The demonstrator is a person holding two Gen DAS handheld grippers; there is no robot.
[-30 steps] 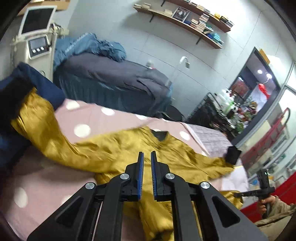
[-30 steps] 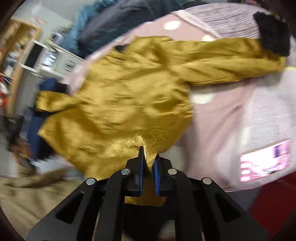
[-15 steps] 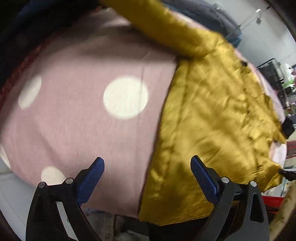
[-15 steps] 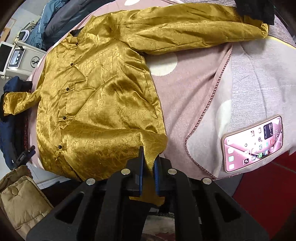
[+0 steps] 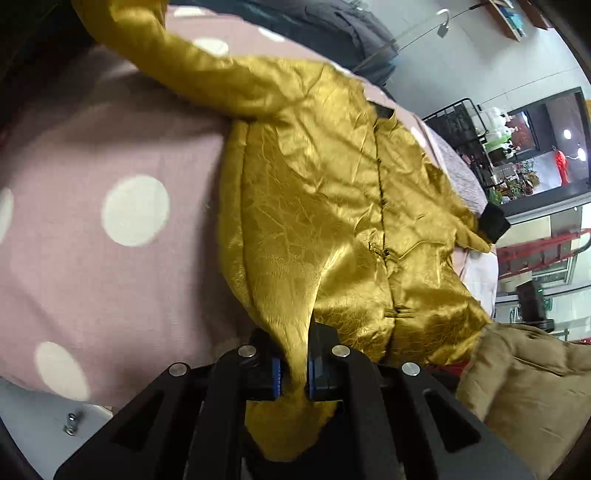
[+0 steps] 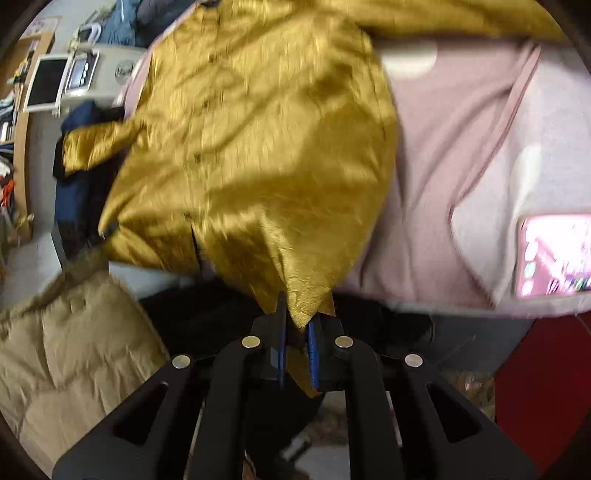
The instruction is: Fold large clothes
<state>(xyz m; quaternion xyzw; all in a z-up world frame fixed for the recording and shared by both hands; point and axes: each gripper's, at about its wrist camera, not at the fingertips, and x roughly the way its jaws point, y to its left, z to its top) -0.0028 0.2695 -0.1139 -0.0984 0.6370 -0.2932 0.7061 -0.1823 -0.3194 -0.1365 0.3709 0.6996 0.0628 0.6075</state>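
A pink polka-dot bedcover spreads below a white wall with a lamp, beside a dark doorway and a grey floor.

Bare polka-dot cover left of jacket; phone on right edge

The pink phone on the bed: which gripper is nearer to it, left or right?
Right. The right gripper grips the gold shirt hem just left of the phone; the left gripper view shows no phone.
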